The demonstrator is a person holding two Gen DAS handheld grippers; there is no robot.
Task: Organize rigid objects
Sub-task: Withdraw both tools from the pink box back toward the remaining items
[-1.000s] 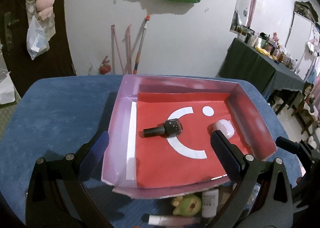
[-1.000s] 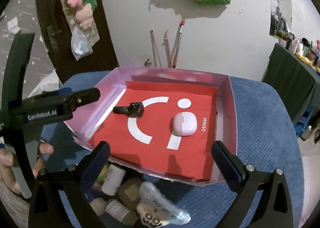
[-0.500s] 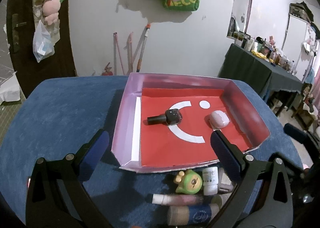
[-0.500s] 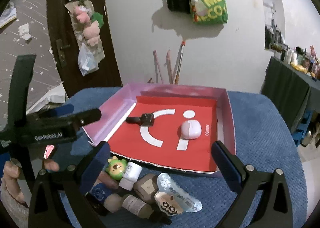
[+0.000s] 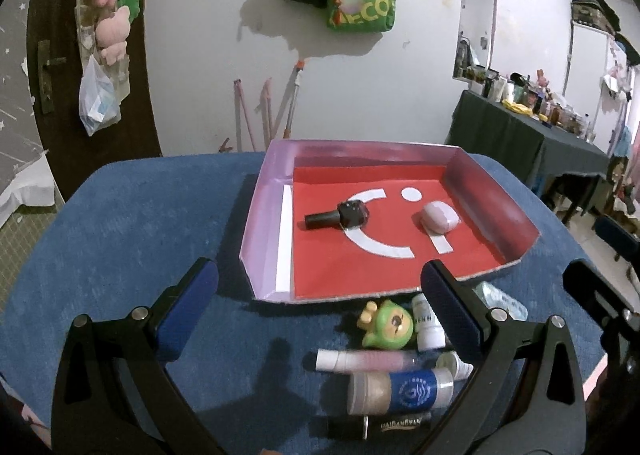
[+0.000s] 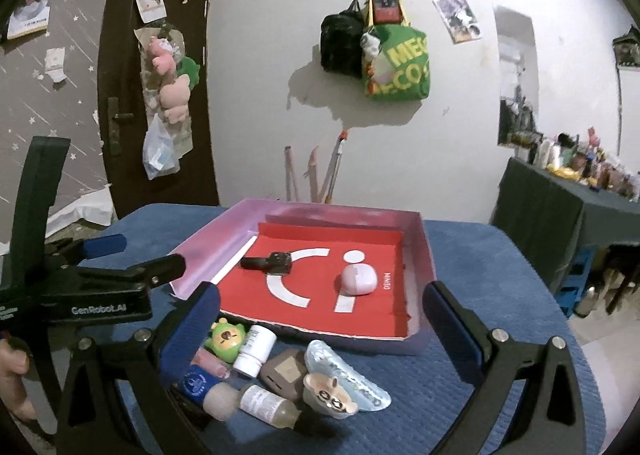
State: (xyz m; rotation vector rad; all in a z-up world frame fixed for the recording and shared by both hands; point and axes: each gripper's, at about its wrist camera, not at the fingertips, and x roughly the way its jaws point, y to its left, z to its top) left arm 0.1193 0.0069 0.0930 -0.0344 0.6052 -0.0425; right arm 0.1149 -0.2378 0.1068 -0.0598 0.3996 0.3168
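Observation:
A pink box lid with a red floor point(image 5: 264, 215) point(image 6: 424, 255) lies on the blue table. In it are a black bottle point(image 5: 336, 216) point(image 6: 270, 262) and a pale pink case point(image 5: 440, 216) point(image 6: 359, 280). In front of the lid is a pile: a green toy point(image 5: 387, 326) point(image 6: 227, 337), a white bottle point(image 5: 428, 322) point(image 6: 256, 349), a pink tube point(image 5: 368, 360), a blue-labelled bottle point(image 5: 400, 391) point(image 6: 204, 387), a brown case point(image 6: 284, 371) and a bear clip point(image 6: 330, 395). My left gripper point(image 5: 320, 319) and right gripper point(image 6: 320, 335) are open and empty, above the pile.
The table is covered in blue cloth point(image 5: 140, 223). A dark table with bottles point(image 6: 560, 195) stands at the right. A door point(image 6: 132, 95) and a wall with hanging bags point(image 6: 384, 55) are behind.
Both grippers have pulled back and up from the box lid. The pile of small objects in front of the lid has come into view.

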